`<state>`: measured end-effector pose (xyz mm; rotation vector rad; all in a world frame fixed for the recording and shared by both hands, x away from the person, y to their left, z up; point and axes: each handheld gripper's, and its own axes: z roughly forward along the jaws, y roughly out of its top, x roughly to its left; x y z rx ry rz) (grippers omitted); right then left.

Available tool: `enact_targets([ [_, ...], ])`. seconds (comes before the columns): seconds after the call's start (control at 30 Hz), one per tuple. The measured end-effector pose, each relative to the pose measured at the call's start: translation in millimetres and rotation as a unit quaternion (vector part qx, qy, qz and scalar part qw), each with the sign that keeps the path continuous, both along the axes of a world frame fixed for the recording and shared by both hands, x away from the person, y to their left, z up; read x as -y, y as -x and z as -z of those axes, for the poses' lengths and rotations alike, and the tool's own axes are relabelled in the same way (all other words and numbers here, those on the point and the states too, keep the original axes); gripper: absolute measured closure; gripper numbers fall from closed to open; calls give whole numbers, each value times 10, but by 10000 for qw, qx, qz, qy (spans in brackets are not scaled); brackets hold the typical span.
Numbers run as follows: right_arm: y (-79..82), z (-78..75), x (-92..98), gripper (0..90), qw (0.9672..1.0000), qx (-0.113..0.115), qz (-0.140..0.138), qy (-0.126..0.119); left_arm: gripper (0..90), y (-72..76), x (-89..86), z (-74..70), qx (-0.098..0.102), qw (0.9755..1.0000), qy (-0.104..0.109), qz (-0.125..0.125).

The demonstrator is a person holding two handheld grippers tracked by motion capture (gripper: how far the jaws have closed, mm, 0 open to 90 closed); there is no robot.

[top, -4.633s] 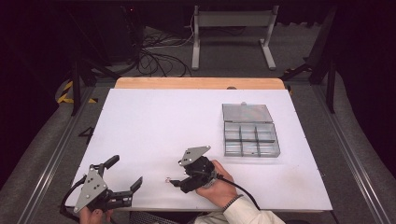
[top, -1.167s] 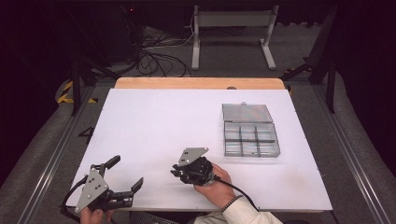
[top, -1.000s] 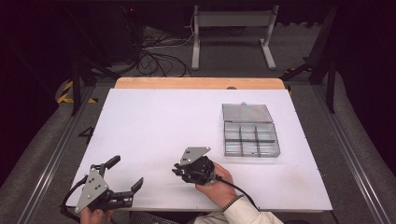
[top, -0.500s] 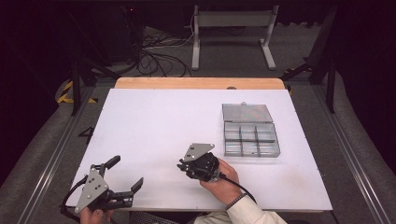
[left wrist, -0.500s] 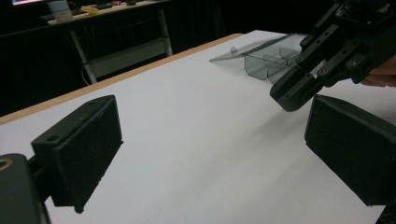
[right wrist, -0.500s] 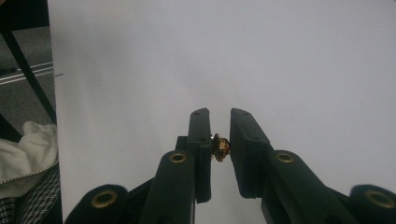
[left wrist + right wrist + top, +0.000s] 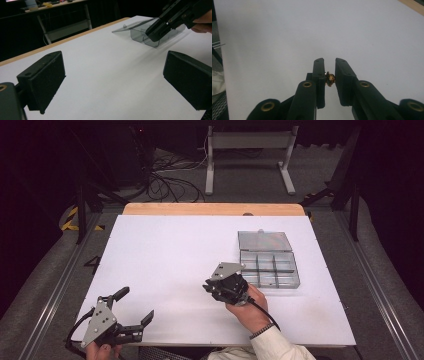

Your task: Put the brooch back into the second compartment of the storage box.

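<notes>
High view: right gripper (image 7: 218, 287) held over the white bench (image 7: 165, 255), just left of the clear compartment box (image 7: 268, 265); left gripper (image 7: 131, 317) at near-left edge, fingers apart. Left gripper view: fingers wide apart, nothing between. Right gripper view: fingers clamped on a small brass-coloured part (image 7: 330, 78), maybe a nut.

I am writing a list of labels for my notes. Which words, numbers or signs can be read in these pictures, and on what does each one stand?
"4": a dark mark on the grey floor, left of the white table; it looks like this digit, but that is not certain.
No text can be read on the clear compartment box, the left tongs, the right tongs or the small gold-coloured part they grip.
</notes>
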<state>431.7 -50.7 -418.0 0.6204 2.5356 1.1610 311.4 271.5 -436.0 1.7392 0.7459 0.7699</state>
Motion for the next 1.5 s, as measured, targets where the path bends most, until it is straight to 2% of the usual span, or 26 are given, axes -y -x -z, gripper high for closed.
enact_targets([
  [0.37, -95, -93, 236, 793, 9991, 24, 417, -71, 45, -4, 1, 1, 0, 10000, -17, 3],
  [0.8, -177, -160, 504, 792, 9965, 91, 820, -146, 45, -2, 0, 1, -13, 10000, 9, -1],
  [1.2, -269, -202, 799, 792, 9921, 140, 1221, -257, 45, -2, -1, 1, -16, 10000, 6, -1],
  [1.5, -324, -219, 1041, 793, 9868, 149, 1570, -371, 45, -2, 0, 1, -20, 10000, 1, 3],
])
